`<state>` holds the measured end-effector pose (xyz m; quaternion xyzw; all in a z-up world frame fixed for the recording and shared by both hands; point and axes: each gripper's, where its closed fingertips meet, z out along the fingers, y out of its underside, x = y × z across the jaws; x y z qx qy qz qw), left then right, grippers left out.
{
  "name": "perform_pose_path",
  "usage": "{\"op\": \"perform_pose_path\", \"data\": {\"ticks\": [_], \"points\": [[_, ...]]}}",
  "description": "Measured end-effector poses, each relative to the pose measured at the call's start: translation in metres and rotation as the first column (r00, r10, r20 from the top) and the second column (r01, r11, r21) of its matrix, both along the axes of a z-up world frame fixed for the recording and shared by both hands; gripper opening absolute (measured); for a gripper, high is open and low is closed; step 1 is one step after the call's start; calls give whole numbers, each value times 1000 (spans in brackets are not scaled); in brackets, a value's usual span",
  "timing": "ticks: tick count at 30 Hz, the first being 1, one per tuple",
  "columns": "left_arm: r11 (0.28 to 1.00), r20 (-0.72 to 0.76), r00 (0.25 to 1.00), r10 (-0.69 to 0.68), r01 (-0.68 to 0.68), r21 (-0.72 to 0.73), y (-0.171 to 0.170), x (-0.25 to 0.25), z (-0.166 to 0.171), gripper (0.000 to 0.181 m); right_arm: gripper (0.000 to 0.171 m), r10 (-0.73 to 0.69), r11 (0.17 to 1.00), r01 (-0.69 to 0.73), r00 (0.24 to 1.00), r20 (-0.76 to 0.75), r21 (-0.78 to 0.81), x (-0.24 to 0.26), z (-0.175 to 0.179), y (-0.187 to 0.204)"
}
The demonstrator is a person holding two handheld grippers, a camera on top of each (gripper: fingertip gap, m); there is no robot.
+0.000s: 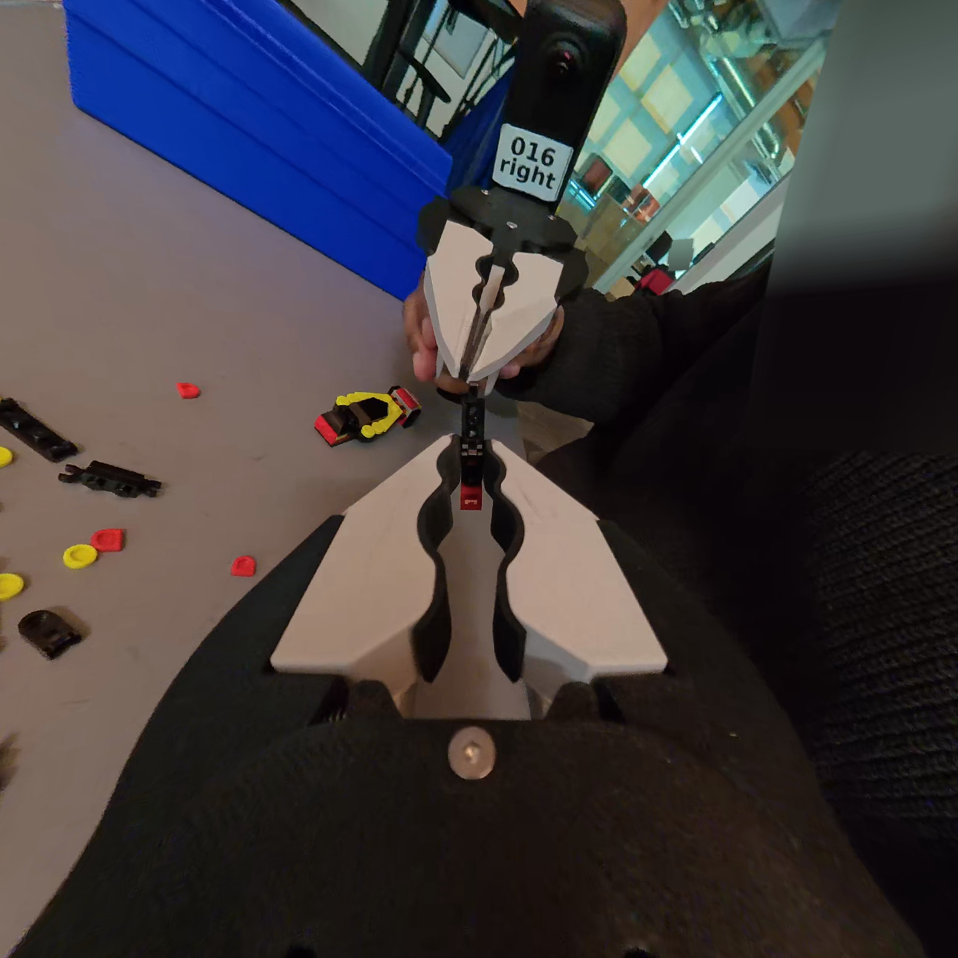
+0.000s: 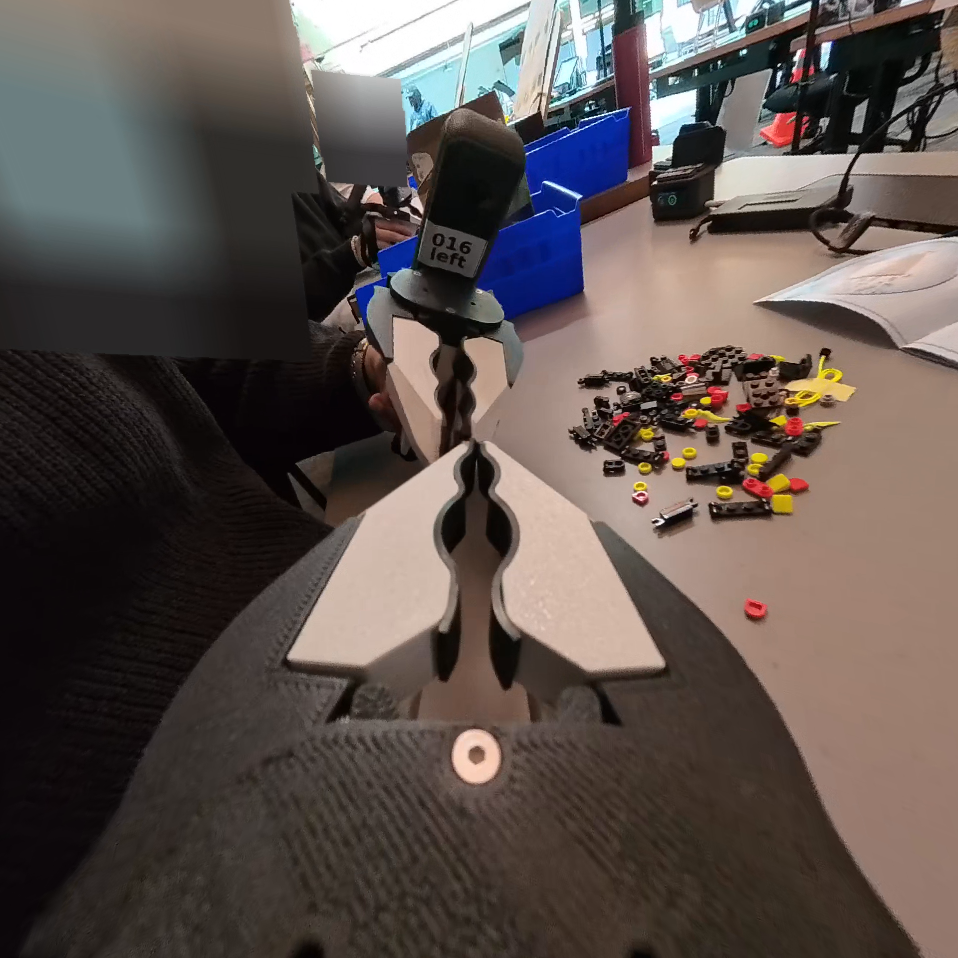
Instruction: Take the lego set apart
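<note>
In the left wrist view my left gripper [image 1: 472, 451] is shut on a thin black lego strip [image 1: 473, 420] with a red piece [image 1: 470, 500] at its near end, held above the table. My right gripper [image 1: 470, 383] comes in from the far side, with its tips shut on the strip's far end. In the right wrist view my right gripper [image 2: 474, 446] shows its fingertips pressed together, tip to tip with the left gripper [image 2: 456, 438]. The strip is hidden there. A partly built red, yellow and black lego car [image 1: 368, 417] lies on the grey table [image 1: 207, 311].
A pile of loose black, red and yellow lego pieces [image 2: 726, 414] lies to the right, with a stray red piece [image 2: 755, 609] nearer. Blue bins [image 2: 539, 254] and a blue box [image 1: 233, 119] stand at the back. A booklet [image 2: 881, 300] lies far right. The person's dark sleeve [image 1: 648, 352] is close.
</note>
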<state>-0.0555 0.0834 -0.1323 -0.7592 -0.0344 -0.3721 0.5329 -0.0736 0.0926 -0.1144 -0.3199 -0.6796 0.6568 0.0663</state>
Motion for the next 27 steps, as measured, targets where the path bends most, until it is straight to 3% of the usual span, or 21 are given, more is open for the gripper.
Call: {"op": "perform_pose_path", "data": {"ticks": [3, 9, 19, 27], "points": [[1000, -14, 1000, -18, 18, -18, 0, 3, -5, 5, 13, -1, 1000, 1, 1000, 19, -8, 0, -2, -3], [1000, -24, 1000, -1, 0, -21, 1, 1, -5, 5, 17, 41, 997, -35, 996, 78, -69, 4, -1, -5], [998, -51, 998, -43, 41, -38, 0, 10, -10, 5, 7, 78, 996, -74, 991, 111, -41, 8, -10, -15], [999, -37, 998, 45, -46, -7, 3, -6, -3, 15, 7, 62, 995, -50, 987, 146, -88, 4, -8, -8]]}}
